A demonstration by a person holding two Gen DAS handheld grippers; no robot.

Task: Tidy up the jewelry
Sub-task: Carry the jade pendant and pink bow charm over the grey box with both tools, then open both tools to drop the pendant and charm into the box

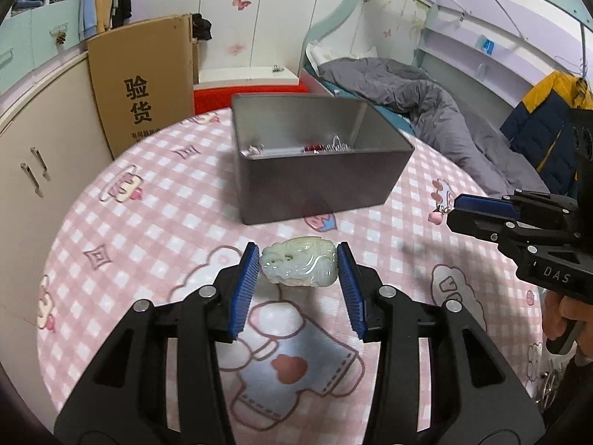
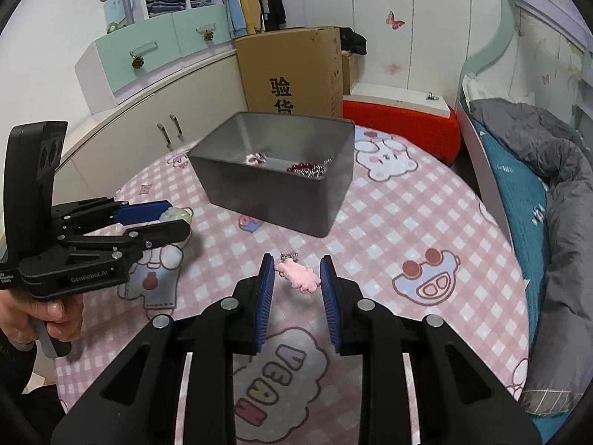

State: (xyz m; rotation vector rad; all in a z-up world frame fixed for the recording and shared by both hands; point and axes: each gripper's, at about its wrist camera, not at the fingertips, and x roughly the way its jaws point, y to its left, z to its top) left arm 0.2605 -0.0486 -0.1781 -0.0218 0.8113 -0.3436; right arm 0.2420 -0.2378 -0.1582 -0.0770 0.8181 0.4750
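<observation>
A pale green jade carving (image 1: 299,266) lies on the pink checked tablecloth between the blue pads of my left gripper (image 1: 299,259); the pads sit at its two ends and seem to touch it. A pink bear charm (image 2: 298,276) with a metal clasp lies between the fingers of my right gripper (image 2: 296,264), which is open with gaps on both sides. A grey metal box (image 1: 315,181) stands behind them, holding red beads (image 1: 313,147) and silver pieces (image 1: 335,145). The box also shows in the right wrist view (image 2: 274,193).
The round table (image 1: 111,230) carries the cartoon-print cloth. A cardboard box (image 1: 141,85) and cream cabinets (image 1: 33,170) stand at the left. A red stool with a white board (image 2: 400,118) is behind the table. A bed with a grey quilt (image 1: 426,111) lies at the right.
</observation>
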